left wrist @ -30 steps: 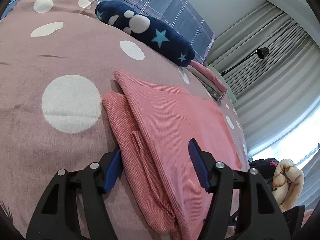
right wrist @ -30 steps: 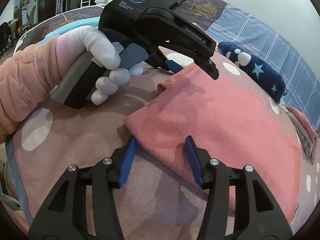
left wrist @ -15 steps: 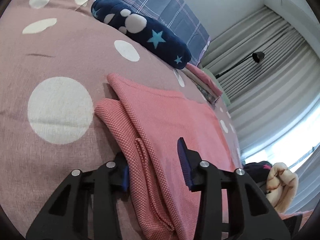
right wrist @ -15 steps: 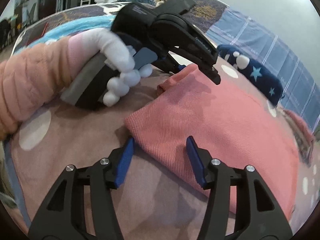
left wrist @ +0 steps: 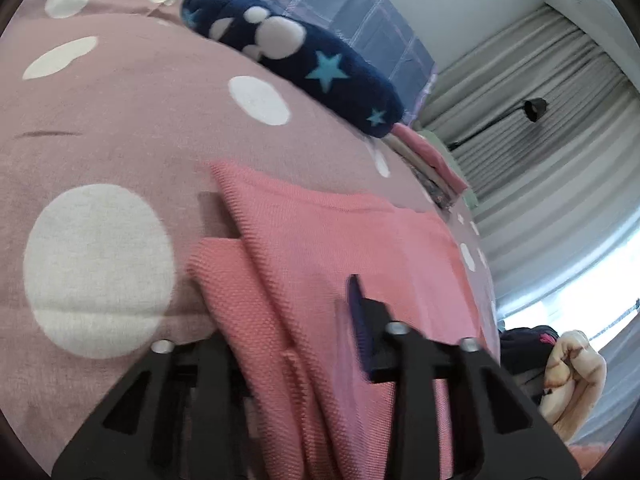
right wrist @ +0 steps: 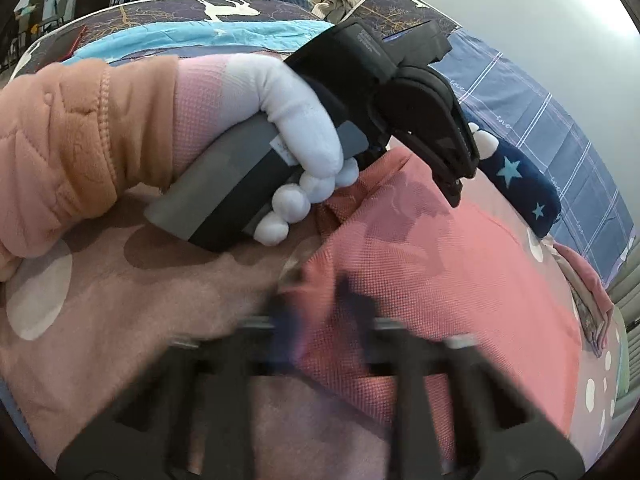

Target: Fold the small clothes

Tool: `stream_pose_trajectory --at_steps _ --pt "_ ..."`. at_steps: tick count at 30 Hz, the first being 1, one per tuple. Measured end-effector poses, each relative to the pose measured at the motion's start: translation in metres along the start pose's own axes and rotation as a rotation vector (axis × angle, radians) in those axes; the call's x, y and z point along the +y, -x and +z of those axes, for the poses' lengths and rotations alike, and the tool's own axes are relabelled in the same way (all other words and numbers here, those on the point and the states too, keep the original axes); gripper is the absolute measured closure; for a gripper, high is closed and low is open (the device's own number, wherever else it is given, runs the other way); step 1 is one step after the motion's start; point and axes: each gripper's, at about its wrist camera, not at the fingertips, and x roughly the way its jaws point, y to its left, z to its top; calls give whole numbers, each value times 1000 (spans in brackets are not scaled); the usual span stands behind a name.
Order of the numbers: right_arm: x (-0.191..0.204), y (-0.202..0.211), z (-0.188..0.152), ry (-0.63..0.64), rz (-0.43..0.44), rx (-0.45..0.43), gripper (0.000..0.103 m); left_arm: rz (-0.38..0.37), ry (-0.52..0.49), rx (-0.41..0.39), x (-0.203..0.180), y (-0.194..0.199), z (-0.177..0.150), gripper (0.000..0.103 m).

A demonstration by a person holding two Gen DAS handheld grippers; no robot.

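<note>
A pink knit garment (left wrist: 340, 240) lies folded on the dusty-pink dotted bedcover (left wrist: 120, 120). My left gripper (left wrist: 288, 320) is at its near left edge with its jaws closing. The stacked folds fill the gap and drape over the left finger, while the right pad (left wrist: 356, 312) presses on the cloth. In the right wrist view the same garment (right wrist: 440, 280) has its near corner between the blurred fingers of my right gripper (right wrist: 316, 316), which is closing onto it. A white-gloved hand (right wrist: 304, 128) holds the left gripper (right wrist: 452, 184) at the garment's far left edge.
A navy roll with stars and white shapes (left wrist: 304, 60) lies across the bed behind the garment, in front of blue plaid bedding (left wrist: 360, 20). A stack of folded clothes (left wrist: 432, 160) sits at the far right edge. Grey curtains (left wrist: 560, 160) and a black lamp (left wrist: 534, 104) stand beyond.
Both pairs of jaws have closed in on the pink garment. The left gripper slid a little forward along the folded edge. The right gripper's fingers snapped together on the corner and now blur.
</note>
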Motion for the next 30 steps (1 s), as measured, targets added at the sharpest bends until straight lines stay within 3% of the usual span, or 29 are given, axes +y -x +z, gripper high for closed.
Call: stream_pose_trajectory --at_steps 3,14,23,30 --pt "-13 14 0 -62 25 -48 95 -9 38 -9 1 5 3 87" --pt "-55 45 -11 -228 60 -126 96 60 -8 -24 -42 5 17 87" --pt "-115 59 -45 -479 197 -148 96 123 -43 -42 -80 -3 21 87" --pt "-141 76 -63 -552 243 -197 96 162 -83 -46 -119 -20 23 87"
